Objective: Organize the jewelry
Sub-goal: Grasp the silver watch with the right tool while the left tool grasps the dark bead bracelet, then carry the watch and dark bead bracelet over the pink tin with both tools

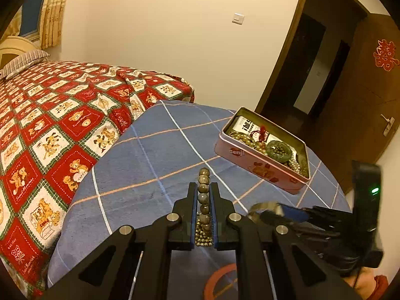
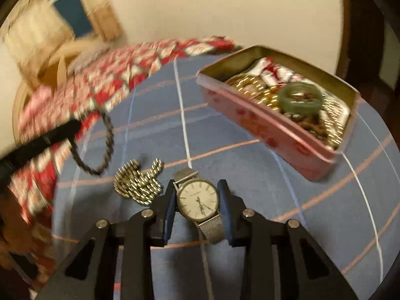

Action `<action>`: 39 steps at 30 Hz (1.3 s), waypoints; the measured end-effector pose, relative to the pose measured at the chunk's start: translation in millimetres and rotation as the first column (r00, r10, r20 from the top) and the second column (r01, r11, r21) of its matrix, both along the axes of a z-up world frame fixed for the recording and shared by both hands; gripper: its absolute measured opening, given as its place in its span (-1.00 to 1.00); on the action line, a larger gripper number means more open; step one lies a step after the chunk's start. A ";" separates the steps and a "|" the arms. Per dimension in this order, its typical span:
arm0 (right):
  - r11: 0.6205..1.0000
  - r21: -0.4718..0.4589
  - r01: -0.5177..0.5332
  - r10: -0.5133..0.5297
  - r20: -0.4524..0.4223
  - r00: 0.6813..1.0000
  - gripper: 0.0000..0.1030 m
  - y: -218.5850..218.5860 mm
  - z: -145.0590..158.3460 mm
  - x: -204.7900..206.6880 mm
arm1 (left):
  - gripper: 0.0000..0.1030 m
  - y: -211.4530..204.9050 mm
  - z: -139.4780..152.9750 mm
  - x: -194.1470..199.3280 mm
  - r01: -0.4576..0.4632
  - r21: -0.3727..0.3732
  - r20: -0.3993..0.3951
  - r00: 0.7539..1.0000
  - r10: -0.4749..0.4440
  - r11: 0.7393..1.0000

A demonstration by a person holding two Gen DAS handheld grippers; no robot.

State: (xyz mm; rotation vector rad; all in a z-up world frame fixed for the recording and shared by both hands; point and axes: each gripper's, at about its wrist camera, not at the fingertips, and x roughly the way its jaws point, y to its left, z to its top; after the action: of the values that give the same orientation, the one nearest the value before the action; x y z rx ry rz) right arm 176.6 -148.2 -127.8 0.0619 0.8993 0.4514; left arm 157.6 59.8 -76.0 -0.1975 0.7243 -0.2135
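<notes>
Your left gripper (image 1: 203,195) is pinching a bracelet of grey-brown stone beads (image 1: 203,190) between its 2 blue-padded fingers (image 1: 193,207). The strand runs lengthwise down the slot, with about 2 beads poking out past the tips. In the right wrist view that same bracelet (image 2: 100,147) hangs as a dark loop from the gripper at the left edge, above the cloth. Directly below the left claw lies a heap of small metallic beads (image 1: 204,236), which the right camera shows resting on the cloth (image 2: 138,183).

Your right gripper (image 2: 197,195) has a wristwatch (image 2: 198,198) between its fingers. The pale dial sits square in the gap, both pads right at the case, the mesh strap trailing back toward you. The frame is blurred, so whether the pads actually press the case cannot be told.

Both claws are over a blue checked cloth (image 1: 150,150). Farther out, ahead and to the right, stands an open pink tin (image 1: 262,165), holding gold beads and a green ring-shaped bangle (image 1: 278,151). Beyond the cloth is a bed with a red teddy-bear quilt (image 1: 62,115).
</notes>
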 end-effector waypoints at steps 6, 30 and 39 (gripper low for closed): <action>0.995 0.038 0.094 -0.097 0.094 0.991 -0.32 -9.2 33.4 -26.4 | -0.84 -11.5 8.4 -5.3 0.017 0.011 0.024 1.000 -0.018 1.000; 0.952 0.078 0.295 -0.305 0.225 0.925 -0.31 -45.9 79.0 -51.6 | -0.84 -84.1 28.3 -8.1 0.198 0.022 0.080 0.977 -0.199 0.980; 0.933 0.091 0.348 -0.360 0.274 0.892 -0.31 -65.6 99.7 -23.5 | -0.84 -101.9 48.9 32.1 0.223 -0.011 0.140 0.966 -0.219 0.975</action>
State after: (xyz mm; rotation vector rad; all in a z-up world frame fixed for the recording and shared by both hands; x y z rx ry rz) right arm 153.2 -213.8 -28.1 0.1897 0.5749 0.1295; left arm 189.7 -42.1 -27.1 -0.1259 0.6056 -0.4459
